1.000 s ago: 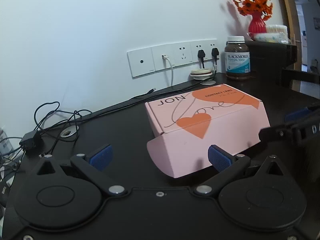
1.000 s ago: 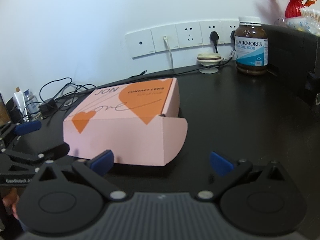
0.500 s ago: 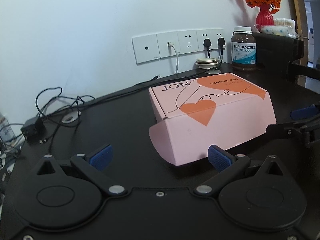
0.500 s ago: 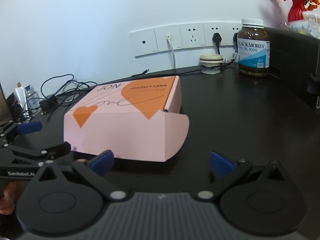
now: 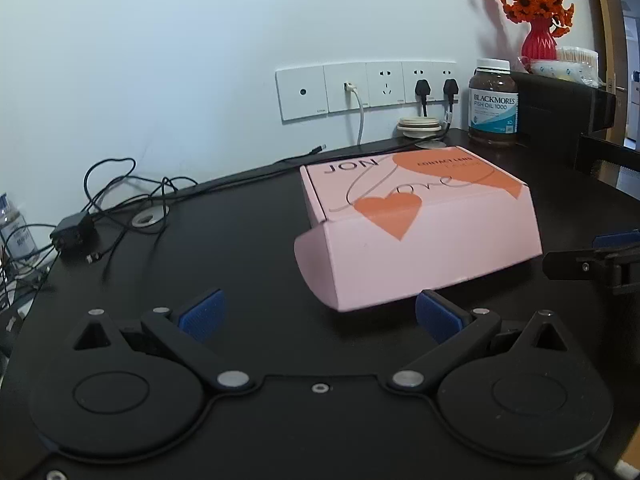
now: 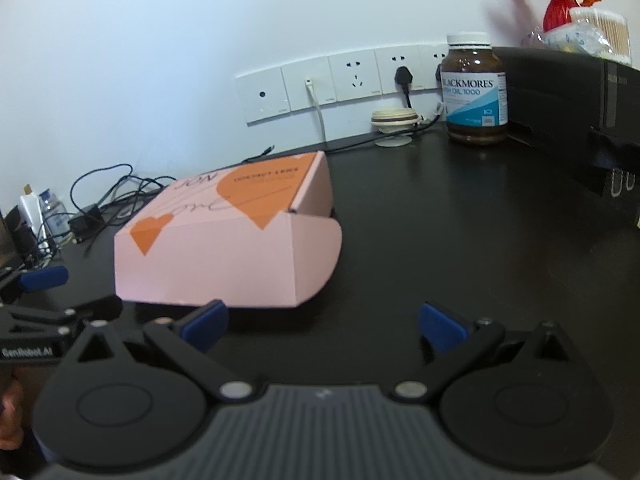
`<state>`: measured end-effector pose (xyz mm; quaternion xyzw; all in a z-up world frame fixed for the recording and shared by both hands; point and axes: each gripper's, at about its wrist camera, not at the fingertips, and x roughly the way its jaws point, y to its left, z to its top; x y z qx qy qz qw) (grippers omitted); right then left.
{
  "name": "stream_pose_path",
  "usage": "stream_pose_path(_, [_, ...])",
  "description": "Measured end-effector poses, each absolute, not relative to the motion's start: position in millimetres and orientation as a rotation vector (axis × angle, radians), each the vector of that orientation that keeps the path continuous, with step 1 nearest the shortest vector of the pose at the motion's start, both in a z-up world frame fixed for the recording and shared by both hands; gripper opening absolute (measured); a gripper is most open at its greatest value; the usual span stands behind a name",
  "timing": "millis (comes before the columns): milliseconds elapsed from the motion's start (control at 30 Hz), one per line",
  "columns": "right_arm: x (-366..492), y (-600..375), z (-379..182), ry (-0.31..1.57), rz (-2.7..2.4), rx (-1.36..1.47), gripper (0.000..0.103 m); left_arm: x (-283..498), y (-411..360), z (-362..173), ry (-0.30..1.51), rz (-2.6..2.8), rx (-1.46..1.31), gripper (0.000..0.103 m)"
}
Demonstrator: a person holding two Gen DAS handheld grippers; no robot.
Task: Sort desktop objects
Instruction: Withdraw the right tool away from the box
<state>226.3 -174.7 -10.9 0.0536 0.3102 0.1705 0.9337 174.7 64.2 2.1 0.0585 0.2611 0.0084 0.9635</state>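
A pink cardboard box [image 5: 420, 232] with orange hearts lies closed on the black desk [image 5: 240, 248], one side flap bulging out. My left gripper [image 5: 320, 314] is open just in front of the box's near edge, with nothing between its blue pads. In the right wrist view the same box [image 6: 232, 248] sits left of centre, and my right gripper [image 6: 322, 324] is open in front of its right corner, holding nothing. A brown fish oil bottle [image 6: 476, 90] stands at the back by the wall. Each gripper shows at the edge of the other's view.
A tangle of black cables with a small adapter [image 5: 74, 232] lies at the desk's back left. Wall sockets [image 5: 368, 88] carry several plugs, with a round white coil [image 5: 418, 126] below. A black cabinet [image 6: 568, 120] stands at the right, bearing a red vase of orange flowers [image 5: 538, 40].
Both grippers have shifted slightly relative to the box, and the left view has levelled out. The box has stayed in place and both grippers have stayed open.
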Motion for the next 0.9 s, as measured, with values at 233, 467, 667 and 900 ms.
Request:
stream_pose_path(233, [204.9,-178.9,-8.7,0.641,0.328,0.123,0.102,148.6,66.3,4.8,0.485,0.065,0.087,0.103])
stream_pose_path(467, [170.9,-181.9,-3.1,0.622,0.292,0.115,0.102,119.4,68.0,5.2,0.497,0.074,0.066,0.103])
stream_pose_path(667, [149.0,-184.1,1.3,0.602,0.278,0.093,0.102,96.5,71.4,9.2,0.439,0.149,0.094,0.103])
stream_pose_path(900, [141.4,-195.0,2.7,0.603,0.264,0.128,0.102,76.0,61.8,16.3,0.446,0.130,0.079,0.103])
